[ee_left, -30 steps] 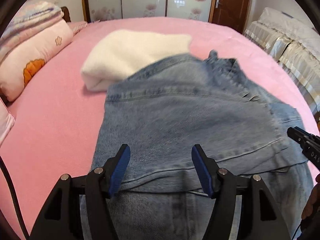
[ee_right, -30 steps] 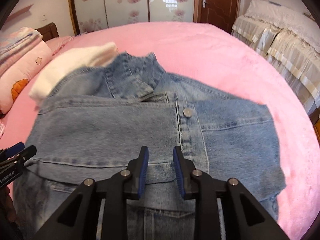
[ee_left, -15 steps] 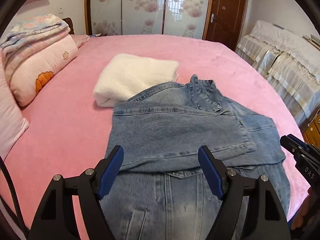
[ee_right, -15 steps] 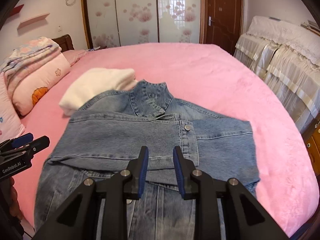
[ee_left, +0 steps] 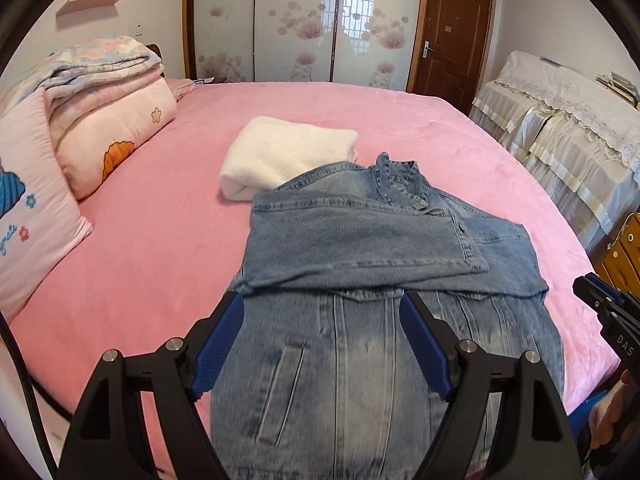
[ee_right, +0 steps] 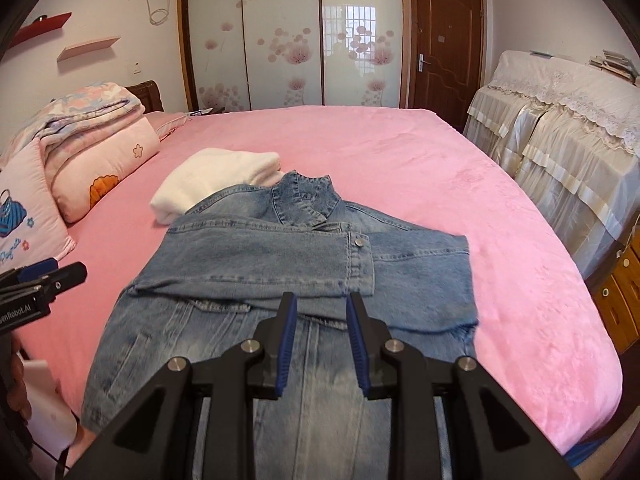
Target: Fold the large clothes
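Both tongs, the left gripper [ee_left: 322, 344] open wide and the right gripper [ee_right: 320, 344] open a little, hold nothing, so a bump could undo the jacket's [ee_left: 360, 248] folded sleeves.

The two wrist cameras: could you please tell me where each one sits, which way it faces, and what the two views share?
Left wrist: sits on the left gripper, above the bed's near edge, angled down across the denim jacket toward the wardrobe; its own open fingers show, plus the right gripper at the right border.
Right wrist: sits on the right gripper, facing the same way; its narrowly parted, empty fingers show, plus the left gripper at the left border.
Shared: jacket, white folded garment, pink bed, pillows, door.
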`<state>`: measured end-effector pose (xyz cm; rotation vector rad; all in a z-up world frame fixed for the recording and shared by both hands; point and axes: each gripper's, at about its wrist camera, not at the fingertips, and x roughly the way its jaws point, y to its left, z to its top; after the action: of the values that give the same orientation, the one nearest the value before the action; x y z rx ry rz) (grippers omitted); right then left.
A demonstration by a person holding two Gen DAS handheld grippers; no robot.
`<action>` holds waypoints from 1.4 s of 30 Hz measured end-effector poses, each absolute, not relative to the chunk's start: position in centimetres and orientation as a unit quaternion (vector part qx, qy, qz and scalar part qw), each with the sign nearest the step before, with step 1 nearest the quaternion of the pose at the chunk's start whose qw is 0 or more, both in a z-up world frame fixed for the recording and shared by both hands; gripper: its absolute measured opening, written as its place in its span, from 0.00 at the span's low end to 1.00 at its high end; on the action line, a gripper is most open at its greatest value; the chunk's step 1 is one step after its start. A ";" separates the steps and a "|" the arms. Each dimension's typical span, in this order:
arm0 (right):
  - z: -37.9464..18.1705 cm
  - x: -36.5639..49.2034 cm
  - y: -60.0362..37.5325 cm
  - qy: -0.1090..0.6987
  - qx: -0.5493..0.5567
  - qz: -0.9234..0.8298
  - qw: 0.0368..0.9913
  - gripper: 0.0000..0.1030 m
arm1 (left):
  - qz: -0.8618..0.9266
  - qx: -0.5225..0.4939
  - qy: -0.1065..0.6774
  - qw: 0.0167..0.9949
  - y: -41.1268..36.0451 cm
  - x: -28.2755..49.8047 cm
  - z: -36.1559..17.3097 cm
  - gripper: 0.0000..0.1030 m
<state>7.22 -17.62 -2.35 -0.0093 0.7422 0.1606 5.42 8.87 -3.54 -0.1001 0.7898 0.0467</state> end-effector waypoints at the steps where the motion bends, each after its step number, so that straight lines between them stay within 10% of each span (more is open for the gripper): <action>1: -2.4 6.5 -17.9 0.362 -0.007 0.078 0.929 0.25 | 0.024 -0.049 0.386 0.921 9.0 4.9 -3.6 0.77; 42: -18.7 -1.4 -35.9 0.559 0.140 0.107 0.810 0.27 | -0.029 -0.149 0.556 0.817 19.5 -1.4 -20.9 0.77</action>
<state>-1.41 -35.89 -18.75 0.2991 1.1954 0.2290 -1.36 19.45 -20.91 -0.3179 1.1861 -0.0620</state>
